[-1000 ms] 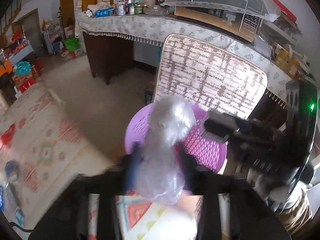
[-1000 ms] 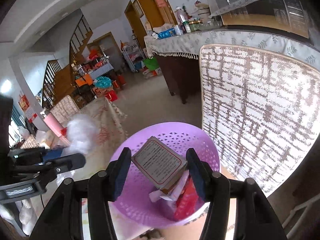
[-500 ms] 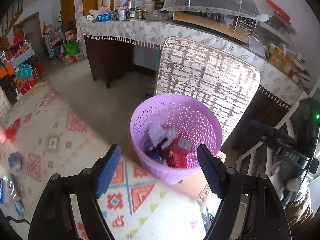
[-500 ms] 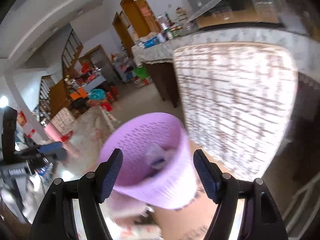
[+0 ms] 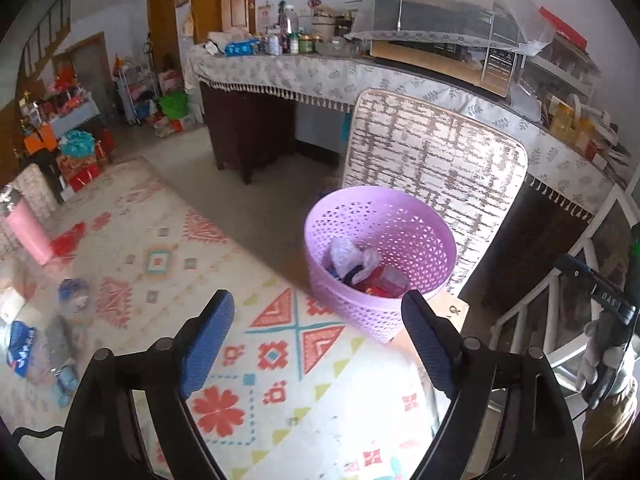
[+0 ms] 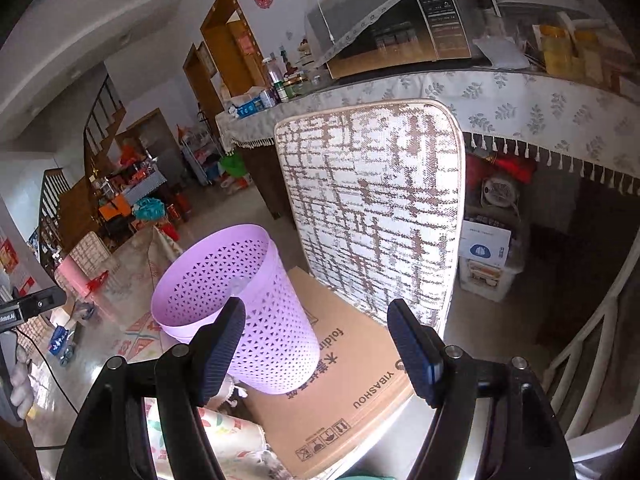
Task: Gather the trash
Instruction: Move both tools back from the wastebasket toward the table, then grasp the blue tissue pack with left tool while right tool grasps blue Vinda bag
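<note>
Left gripper (image 5: 318, 332) nearest the lens: released, blue pads (image 5: 206, 338) spread wide, nothing between them; jaws just been opening further. Hangs over patterned rug (image 5: 160, 264), tilted down. Just past the right pad: lilac mesh wastebasket (image 5: 380, 240), upright on a flat cardboard box (image 6: 340, 392), apart from the tips, slightly right of the gap's centre line. Inside it: crumpled clear plastic (image 5: 344, 254), red wrapper (image 5: 386, 282), dark scraps (hard to tell apart). More litter on the rug far left: blue packet (image 5: 22, 346), crumpled bluish wad (image 5: 74, 292).

Right gripper (image 6: 316, 346): also released, empty, jaws opened within the last second. Wastebasket overlaps its left pad in view, off to the left of the gap; contact not discernible. Behind the basket: woven chair back (image 6: 376, 208), then fringed leaf-print tablecloth (image 6: 520, 112) with microwave (image 6: 400, 36) on top. Gloved hand (image 5: 604, 360) at right edge of left view.
</note>
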`<action>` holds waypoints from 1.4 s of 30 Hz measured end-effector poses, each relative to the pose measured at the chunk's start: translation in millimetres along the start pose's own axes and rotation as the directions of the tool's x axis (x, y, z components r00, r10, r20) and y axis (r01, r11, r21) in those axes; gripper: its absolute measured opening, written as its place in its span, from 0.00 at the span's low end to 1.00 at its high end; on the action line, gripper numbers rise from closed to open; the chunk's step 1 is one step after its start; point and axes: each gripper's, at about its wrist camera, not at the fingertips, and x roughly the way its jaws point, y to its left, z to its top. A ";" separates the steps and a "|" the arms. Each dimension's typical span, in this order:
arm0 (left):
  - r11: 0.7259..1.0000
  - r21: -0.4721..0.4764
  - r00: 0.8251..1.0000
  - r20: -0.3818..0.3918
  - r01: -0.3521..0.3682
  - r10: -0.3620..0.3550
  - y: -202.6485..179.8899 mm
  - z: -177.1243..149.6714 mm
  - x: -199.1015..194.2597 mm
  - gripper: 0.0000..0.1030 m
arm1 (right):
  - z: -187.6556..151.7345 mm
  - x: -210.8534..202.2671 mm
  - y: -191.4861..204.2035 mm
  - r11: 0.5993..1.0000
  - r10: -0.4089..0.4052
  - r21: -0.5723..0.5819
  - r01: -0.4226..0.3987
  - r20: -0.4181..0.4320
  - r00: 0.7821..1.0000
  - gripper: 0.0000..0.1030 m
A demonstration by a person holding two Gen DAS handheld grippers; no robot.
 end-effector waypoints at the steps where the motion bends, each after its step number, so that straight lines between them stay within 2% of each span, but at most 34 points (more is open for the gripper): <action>1: 1.000 0.000 1.000 0.008 -0.014 0.014 2.9 -2.8 -5.7 0.82 | -1.1 -2.0 2.2 1.000 0.004 -0.002 -0.004 0.003 1.000 0.76; 7: 0.995 -0.045 0.994 0.045 -0.094 0.096 34.1 -16.7 -37.4 0.82 | -0.4 -8.8 19.7 0.999 0.036 -0.033 -0.036 0.015 0.999 0.76; 13: 0.979 -0.113 0.983 0.052 -0.168 0.175 71.3 -42.0 -70.8 0.82 | -11.2 -9.7 51.8 0.993 0.083 -0.083 -0.085 -0.019 0.996 0.76; 18: 0.943 -0.182 0.956 0.047 -0.278 0.291 112.2 -67.7 -103.5 0.82 | -23.2 -4.0 94.3 0.978 0.157 -0.128 -0.165 -0.071 0.985 0.76; 20: 0.916 -0.225 0.935 0.043 -0.333 0.351 136.2 -81.7 -122.5 0.82 | -27.4 -0.8 114.2 0.967 0.193 -0.149 -0.205 -0.094 0.977 0.76; 21: 0.903 -0.239 0.926 0.041 -0.356 0.376 146.5 -88.4 -131.4 0.82 | -30.5 1.9 132.4 0.955 0.222 -0.173 -0.239 -0.114 0.968 0.76; 23: 0.864 -0.270 0.893 0.032 -0.424 0.448 173.2 -104.2 -152.0 0.82 | -35.0 6.0 158.9 0.936 0.260 -0.205 -0.285 -0.141 0.955 0.76; 25: 0.833 -0.296 0.869 0.014 -0.468 0.494 201.5 -120.7 -170.5 0.82 | -41.0 12.1 194.9 0.905 0.315 -0.239 -0.353 -0.183 0.931 0.76; 28: 0.779 -0.344 0.838 -0.048 -0.524 0.543 243.3 -144.8 -188.5 0.82 | -50.6 22.1 249.6 0.850 0.381 -0.283 -0.444 -0.251 0.890 0.76; 30: 0.750 -0.349 0.815 -0.075 -0.561 0.575 264.9 -157.3 -193.3 0.82 | -59.1 30.2 294.5 0.796 0.426 -0.315 -0.517 -0.314 0.848 0.76; 31: 0.736 -0.345 0.802 -0.095 -0.582 0.589 276.2 -162.9 -193.0 0.82 | -62.0 34.8 308.7 0.779 0.436 -0.323 -0.537 -0.336 0.835 0.76; 34: 0.715 -0.342 0.787 -0.158 -0.610 0.596 307.2 -172.6 -183.4 0.82 | -78.2 56.2 360.6 0.731 0.457 -0.330 -0.598 -0.414 0.787 0.76; 36: 0.709 -0.351 0.787 -0.178 -0.612 0.591 325.2 -175.6 -174.5 0.82 | -89.1 71.3 385.0 0.720 0.455 -0.314 -0.619 -0.460 0.763 0.76; 38: 0.706 -0.337 0.780 -0.192 -0.623 0.596 343.5 -171.2 -160.6 0.82 | -99.7 82.9 403.1 0.710 0.466 -0.286 -0.643 -0.493 0.734 0.76; 40: 0.721 -0.308 0.783 -0.211 -0.621 0.585 365.5 -164.2 -139.7 0.84 | -108.4 89.0 414.2 0.701 0.468 -0.284 -0.654 -0.509 0.722 0.76; 42: 0.739 -0.270 0.786 -0.244 -0.618 0.568 390.5 -155.3 -111.3 0.86 | -115.0 95.4 419.2 0.700 0.457 -0.287 -0.654 -0.524 0.719 0.76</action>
